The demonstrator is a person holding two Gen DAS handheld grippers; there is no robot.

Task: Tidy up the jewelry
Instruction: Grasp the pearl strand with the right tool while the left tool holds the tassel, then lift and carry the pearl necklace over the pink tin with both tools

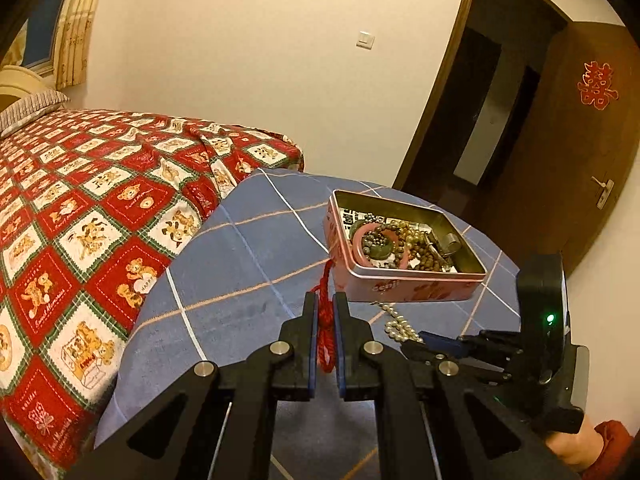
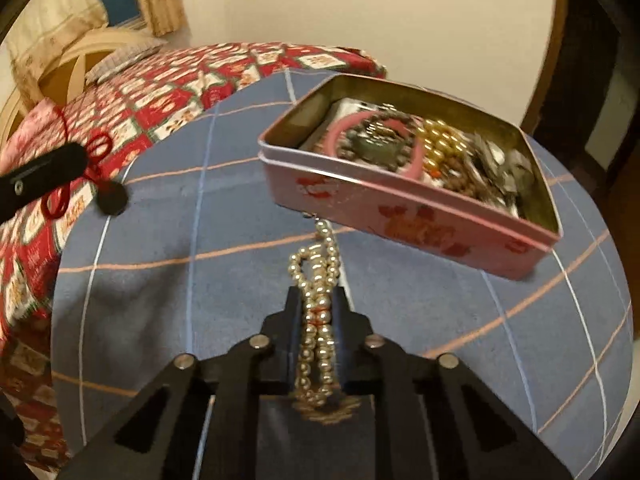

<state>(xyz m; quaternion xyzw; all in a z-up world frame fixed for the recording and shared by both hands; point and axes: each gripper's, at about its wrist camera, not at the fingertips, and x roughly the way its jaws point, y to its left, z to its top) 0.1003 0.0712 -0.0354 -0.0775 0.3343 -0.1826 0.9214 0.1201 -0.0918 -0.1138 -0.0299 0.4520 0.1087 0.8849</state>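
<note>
An open pink tin [image 1: 412, 286] [image 2: 404, 216] full of bead bracelets, a pink bangle [image 1: 362, 248] and small metal pieces stands on the blue checked tablecloth [image 1: 240, 264]. My left gripper [image 1: 325, 304] is shut on a red cord [image 1: 326, 332], held left of the tin; it also shows in the right wrist view [image 2: 86, 160] with the cord [image 2: 96, 152] dangling. My right gripper [image 2: 318, 292] is shut on a pearl necklace [image 2: 318, 304], in front of the tin. The pearls [image 1: 396, 326] trail from it in the left wrist view.
A bed with a red bear-patterned cover [image 1: 80, 208] lies left of the table. A dark wooden door [image 1: 560, 140] stands open at the right. The table's round edge curves close on the right [image 2: 616, 320].
</note>
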